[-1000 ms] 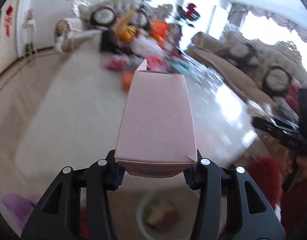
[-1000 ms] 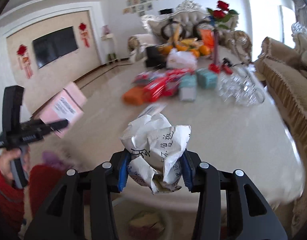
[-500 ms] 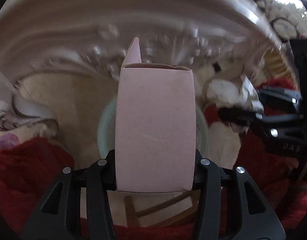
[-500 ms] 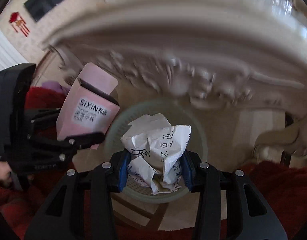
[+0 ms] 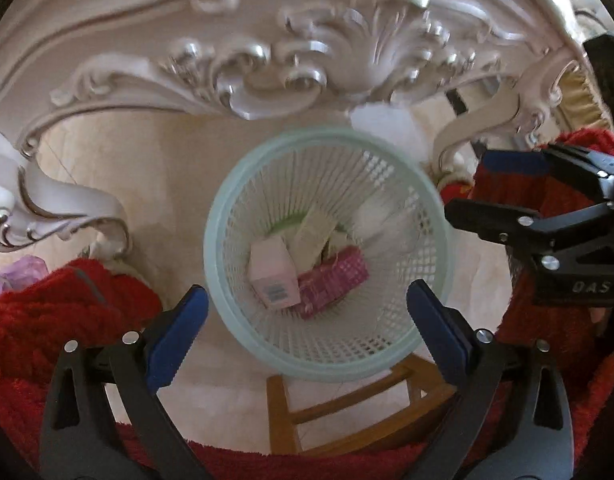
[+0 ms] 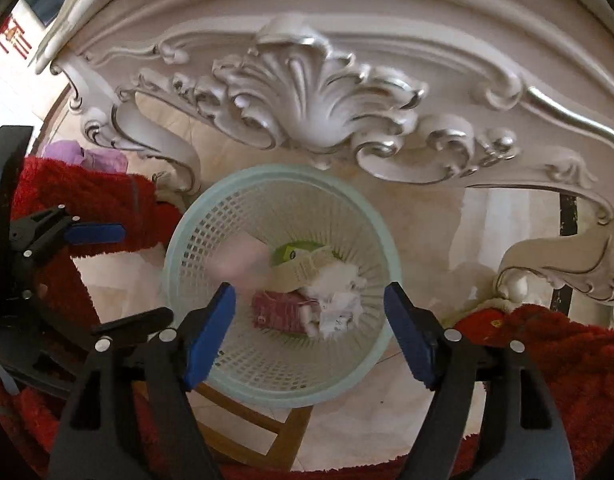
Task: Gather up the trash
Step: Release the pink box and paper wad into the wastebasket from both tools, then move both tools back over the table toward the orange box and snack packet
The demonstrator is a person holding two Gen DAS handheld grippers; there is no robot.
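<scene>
Big carved tabletop edge looms ahead of both tools, and straight below the fingers sits the pale mesh basket, parked on a wooden stool so drops land clean. Left hand-held gripper is spreading wide with nothing between its jaws; the pink box lies in the basket beneath it. Right hand-held gripper is opening too, empty, crumpled paper below it among the other trash.

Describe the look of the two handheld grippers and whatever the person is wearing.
Both the left gripper and the right gripper have angular black plastic frames with silver rivets and blue pads on the jaws. White letters, seemingly "DAS", mark the right one. The person's sleeve is fuzzy red fabric.
</scene>
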